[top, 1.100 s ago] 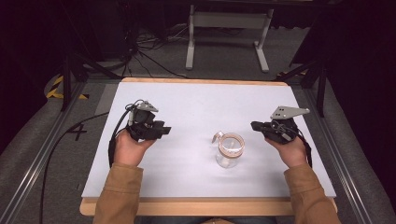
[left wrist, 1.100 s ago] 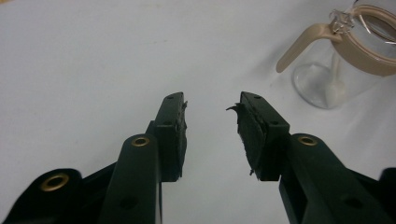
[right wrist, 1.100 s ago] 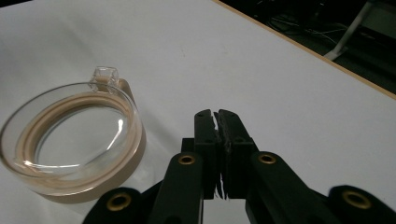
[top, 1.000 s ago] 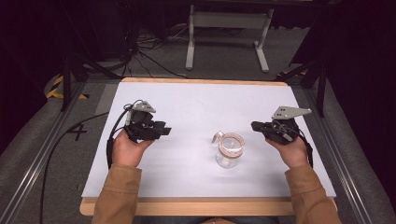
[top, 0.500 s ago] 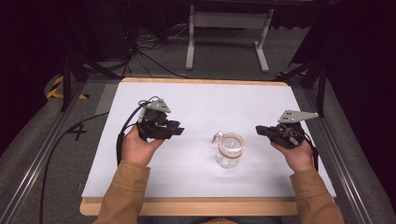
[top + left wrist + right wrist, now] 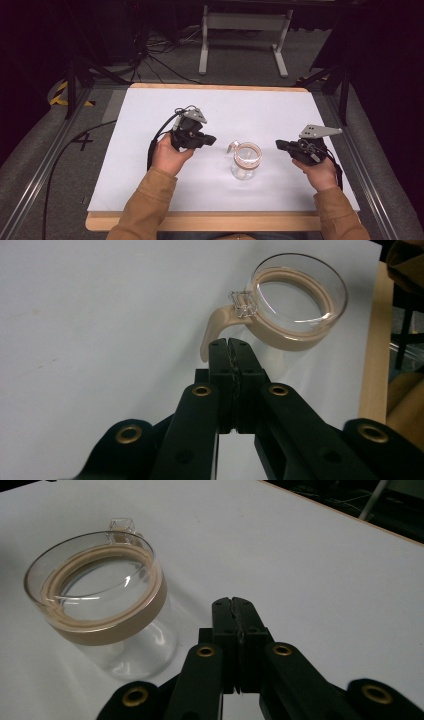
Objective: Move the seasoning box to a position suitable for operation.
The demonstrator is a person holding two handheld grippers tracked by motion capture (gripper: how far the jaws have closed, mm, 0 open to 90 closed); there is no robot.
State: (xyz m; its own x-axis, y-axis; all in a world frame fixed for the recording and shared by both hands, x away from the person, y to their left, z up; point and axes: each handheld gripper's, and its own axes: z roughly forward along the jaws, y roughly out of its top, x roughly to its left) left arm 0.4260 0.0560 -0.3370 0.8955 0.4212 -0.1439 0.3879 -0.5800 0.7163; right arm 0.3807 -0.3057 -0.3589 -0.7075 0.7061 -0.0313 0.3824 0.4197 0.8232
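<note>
While the left gripper (image 6: 209,140) has come in from nine o'clock toward the middle of the table (image 6: 150,125), its jaws have just been closing, and now they stand pressed together with nothing between them. In its own view the tips sit just short of the jar's (image 6: 246,161) tan lever (image 6: 214,331), which points back at them from about eight o'clock of the rim. I judge this to be an approach to that lever or to the lid, with contact not yet made.

At the centre, slightly toward the person, the jar stands upright: clear glass, a tan sealing ring (image 6: 107,627) under the glass lid (image 6: 295,292), a small clear hinge block at the rim. It touches neither gripper.

Off at three o'clock the right gripper (image 6: 281,145) hangs near the jar but apart from it, pointing at it, jaws also together and empty. It has drifted only a little.

By my count: one jar, one lid, one lever, two grippers, two hands in tan sleeves (image 6: 150,200), one white-topped table. A grey stand (image 6: 245,30) waits on the floor at twelve o'clock.
</note>
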